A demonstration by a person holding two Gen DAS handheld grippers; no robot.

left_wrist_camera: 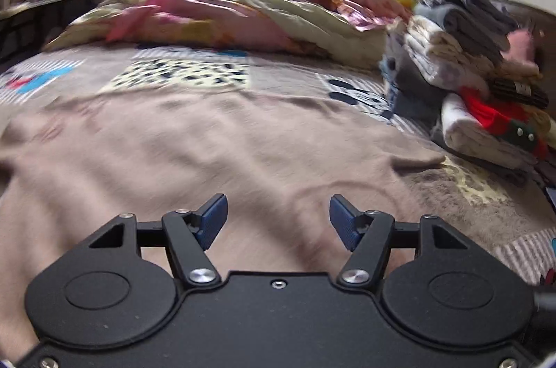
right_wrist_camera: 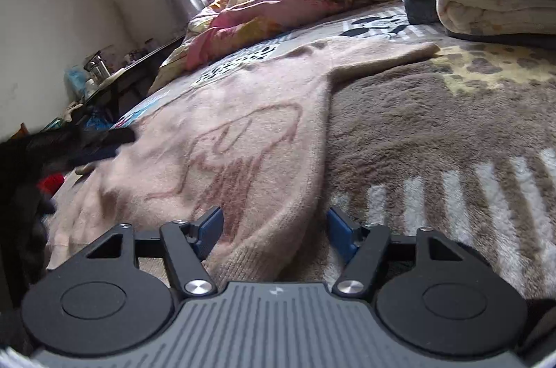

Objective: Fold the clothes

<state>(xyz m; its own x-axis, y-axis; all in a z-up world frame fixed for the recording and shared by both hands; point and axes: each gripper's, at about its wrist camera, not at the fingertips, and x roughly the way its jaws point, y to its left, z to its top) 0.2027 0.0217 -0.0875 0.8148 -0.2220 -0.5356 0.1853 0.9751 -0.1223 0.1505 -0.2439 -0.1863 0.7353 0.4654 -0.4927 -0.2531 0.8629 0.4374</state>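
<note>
flat below, pink sweater point(left_wrist_camera: 208, 142) under spread, empty left fingers point(left_wrist_camera: 278, 222); its hem between parted right fingers point(right_wrist_camera: 274, 232)

We are seeing a pale pink sweater point(right_wrist_camera: 215, 138) bearing a darker pink line drawing, lying on a brown fleece blanket point(right_wrist_camera: 434, 124) with white stripes and spotted patches. Behind it we are finding a pink, yellow and cream quilt point(left_wrist_camera: 226, 10).
</note>
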